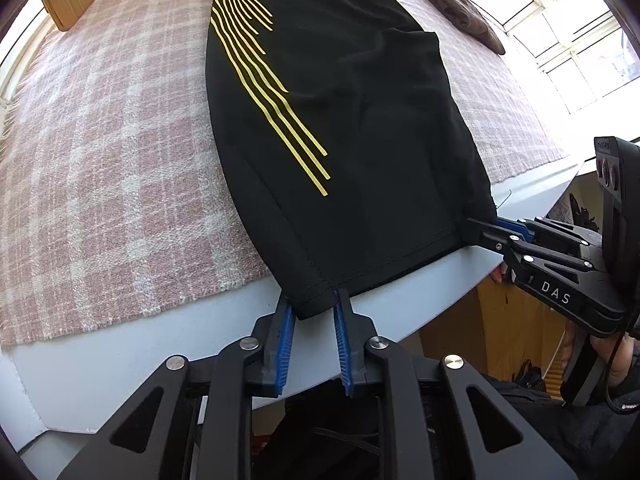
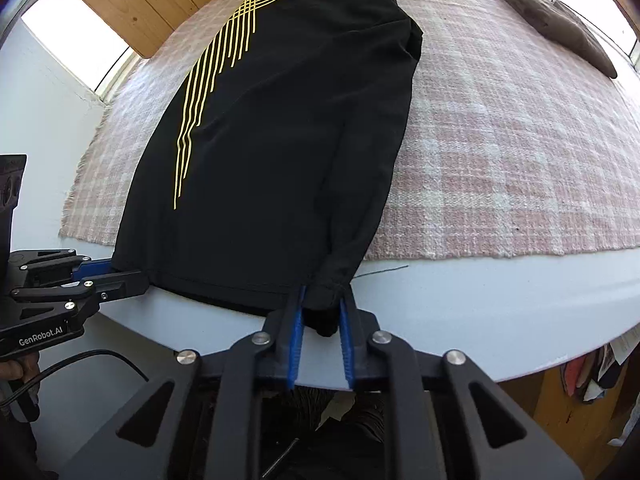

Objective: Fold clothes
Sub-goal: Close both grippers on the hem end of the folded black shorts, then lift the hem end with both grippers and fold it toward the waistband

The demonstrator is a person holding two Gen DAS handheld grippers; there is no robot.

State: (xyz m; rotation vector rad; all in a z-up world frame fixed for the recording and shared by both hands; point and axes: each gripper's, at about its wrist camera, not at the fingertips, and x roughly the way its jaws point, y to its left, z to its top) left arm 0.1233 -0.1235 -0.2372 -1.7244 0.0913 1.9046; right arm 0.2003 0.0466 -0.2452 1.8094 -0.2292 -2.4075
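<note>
Ahead of both tools, a pink checked cloth [image 1: 100, 128] covers the white table [image 1: 160, 344]; the black shirt's [image 1: 340, 100] hem corners are clamped by left gripper [image 1: 315, 308] and right gripper [image 2: 323, 312].

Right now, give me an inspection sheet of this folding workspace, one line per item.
Surface: pale table under a pink plaid cloth that stops short of the near edge.
Job's things: black garment with yellow stripes, lying lengthwise, hem at the near table edge.
Clutter: dark brown folded item at the far right; loose thread by the hem.
Grippers: left gripper shut on the hem's left corner; right gripper shut on the right corner.
Cables: black cable trailing from the left gripper.
Surroundings: wooden boards, bright windows.
</note>
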